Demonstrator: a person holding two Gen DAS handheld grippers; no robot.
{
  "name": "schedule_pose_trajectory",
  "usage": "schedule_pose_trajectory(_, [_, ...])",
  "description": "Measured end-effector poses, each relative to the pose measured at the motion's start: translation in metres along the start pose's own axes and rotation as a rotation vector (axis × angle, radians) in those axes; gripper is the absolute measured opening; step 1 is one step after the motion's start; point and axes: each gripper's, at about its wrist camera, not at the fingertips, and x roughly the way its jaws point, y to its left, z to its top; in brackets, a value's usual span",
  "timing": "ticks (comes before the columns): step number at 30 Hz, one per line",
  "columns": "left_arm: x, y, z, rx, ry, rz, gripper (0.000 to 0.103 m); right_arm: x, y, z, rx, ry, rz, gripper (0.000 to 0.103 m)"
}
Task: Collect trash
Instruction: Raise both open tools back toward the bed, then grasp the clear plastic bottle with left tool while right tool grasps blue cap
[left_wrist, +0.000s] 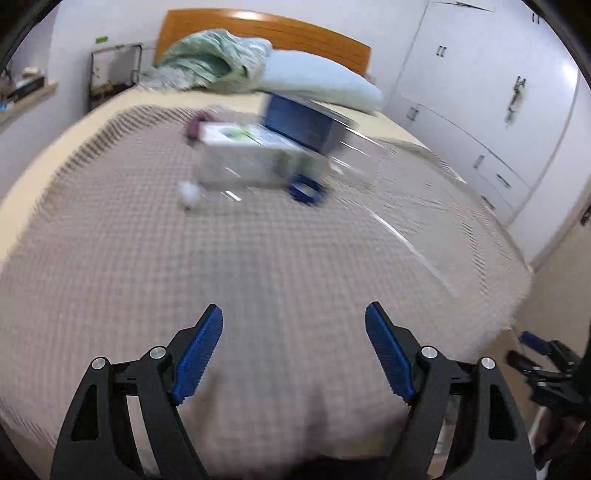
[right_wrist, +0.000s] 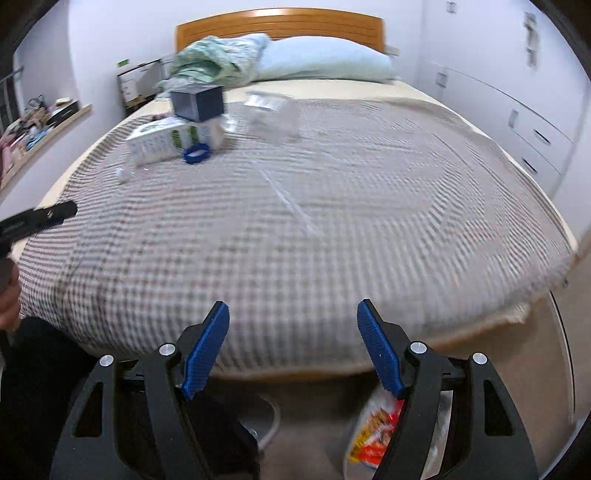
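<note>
Two claws, both spread wide and empty: left claw low centre over the checked bed, right claw low centre past the bed's foot. Little done yet, by the look of it. Still lying upper left of centre on the bed: white box, dark blue box, blue ring, small white ball; clear plastic wrapper upper centre. Orange snack packet on the floor, bottom right. Blurred throughout. Nothing blocking the reach; pillow and green quilt well behind.
</note>
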Motion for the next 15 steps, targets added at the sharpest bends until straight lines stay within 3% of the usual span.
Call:
schedule_pose_trajectory(2, [0.013,0.029,0.023,0.044,-0.006,0.045,0.077,0.011,0.012,0.014,-0.025,0.000,0.023,0.069])
schedule_pose_trajectory(6, [0.060,0.064,0.069,0.245,0.071,0.100,0.077,0.040,0.036,0.043,-0.072,-0.005,0.066,0.069])
schedule_pose_trajectory(11, [0.108,0.059,0.099,0.472,0.128,-0.030,0.077,0.085,0.055,0.086,-0.079,0.003,0.121,0.069])
schedule_pose_trajectory(15, [0.129,0.035,0.115,0.619,0.136,-0.086,0.077,0.122,0.074,0.125,-0.099,0.017,0.175,0.069])
